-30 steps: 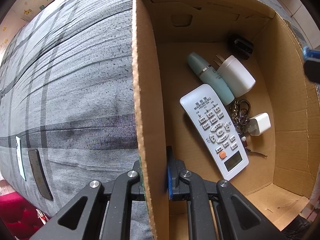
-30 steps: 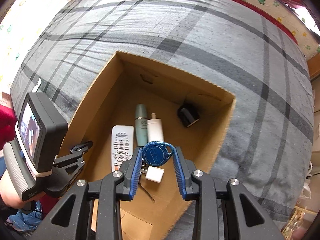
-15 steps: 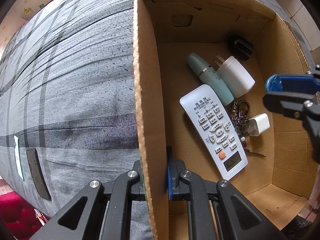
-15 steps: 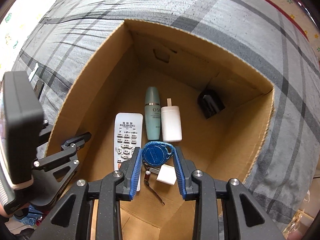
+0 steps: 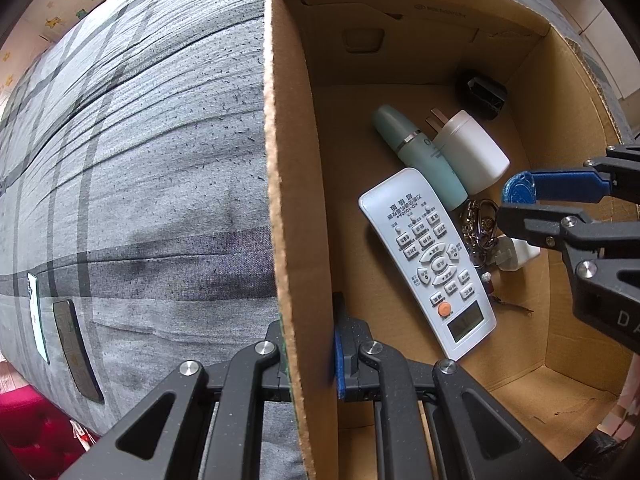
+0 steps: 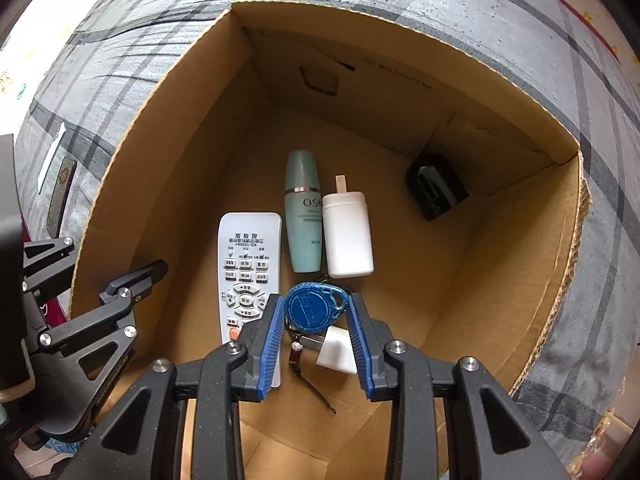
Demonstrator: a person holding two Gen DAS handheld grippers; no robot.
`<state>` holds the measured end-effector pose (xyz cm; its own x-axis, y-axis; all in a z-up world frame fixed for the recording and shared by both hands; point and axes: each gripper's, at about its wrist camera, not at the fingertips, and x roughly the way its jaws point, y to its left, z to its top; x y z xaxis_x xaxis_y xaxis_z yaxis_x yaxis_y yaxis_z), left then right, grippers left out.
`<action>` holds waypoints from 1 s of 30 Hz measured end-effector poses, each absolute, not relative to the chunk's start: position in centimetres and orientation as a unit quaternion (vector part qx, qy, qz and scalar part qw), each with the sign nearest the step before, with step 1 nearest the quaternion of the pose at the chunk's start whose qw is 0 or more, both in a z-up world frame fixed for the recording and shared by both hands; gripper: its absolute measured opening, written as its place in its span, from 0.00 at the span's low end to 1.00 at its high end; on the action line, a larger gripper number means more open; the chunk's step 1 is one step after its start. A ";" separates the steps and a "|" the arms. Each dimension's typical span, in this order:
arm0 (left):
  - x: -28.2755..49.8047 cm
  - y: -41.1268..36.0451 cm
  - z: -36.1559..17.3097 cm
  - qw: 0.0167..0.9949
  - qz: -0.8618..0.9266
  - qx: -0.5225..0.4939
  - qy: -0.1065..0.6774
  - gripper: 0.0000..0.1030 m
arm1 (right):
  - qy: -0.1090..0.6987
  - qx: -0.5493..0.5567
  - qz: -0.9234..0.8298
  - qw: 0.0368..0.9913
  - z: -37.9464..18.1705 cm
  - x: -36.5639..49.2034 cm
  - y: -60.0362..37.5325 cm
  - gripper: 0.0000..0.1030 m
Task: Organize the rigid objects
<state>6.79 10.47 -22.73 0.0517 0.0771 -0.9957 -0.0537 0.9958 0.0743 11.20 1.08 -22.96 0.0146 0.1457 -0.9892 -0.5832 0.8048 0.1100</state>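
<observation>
Drop step: right claw (image 6: pixel 316 316) jaws just easing off blue key fob (image 6: pixel 314 309), pads barely touching, over cardboard box (image 6: pixel 560 256); left claw (image 5: pixel 308 356) clamped on box wall; next: open wider, lift out

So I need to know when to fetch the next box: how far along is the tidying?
Done: a white remote control, teal bottle, white bottle, black block and white plug lie in the cardboard box. In hand: the right gripper, jaws just opening, holds a blue key fob over them; the left gripper clamps the box wall. Left: two flat items on the grey bedspread.
</observation>
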 end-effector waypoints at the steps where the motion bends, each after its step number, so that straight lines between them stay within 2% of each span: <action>1: 6.8 10.5 -22.7 0.725 0.045 0.008 0.687 0.12 | 0.650 -0.166 0.263 0.693 -22.9 11.3 0.9 0.41; 2: 6.8 10.5 -22.7 0.725 0.045 0.008 0.687 0.12 | 0.648 -0.165 0.262 0.696 -22.8 11.3 0.7 0.48; 3: 6.8 10.5 -22.7 0.725 0.046 0.008 0.687 0.12 | 0.645 -0.163 0.262 0.699 -22.6 11.4 0.7 0.50; 12: 6.8 10.2 -22.8 0.725 0.047 0.012 0.687 0.12 | 0.630 -0.164 0.257 0.714 -21.1 11.4 0.8 0.50; 16: 6.9 10.2 -22.8 0.725 0.048 0.011 0.687 0.12 | 0.621 -0.168 0.253 0.723 -19.9 11.0 0.6 0.54; 22: 7.1 10.0 -22.9 0.723 0.052 0.012 0.689 0.12 | 0.605 -0.151 0.247 0.742 -17.9 10.3 -0.2 0.70; 24: 7.2 9.9 -22.9 0.721 0.054 0.011 0.691 0.12 | 0.599 -0.148 0.238 0.750 -17.3 10.4 -0.6 0.82; 30: 7.3 9.6 -22.8 0.721 0.056 0.015 0.690 0.12 | 0.592 -0.134 0.212 0.766 -16.2 10.6 -2.1 0.94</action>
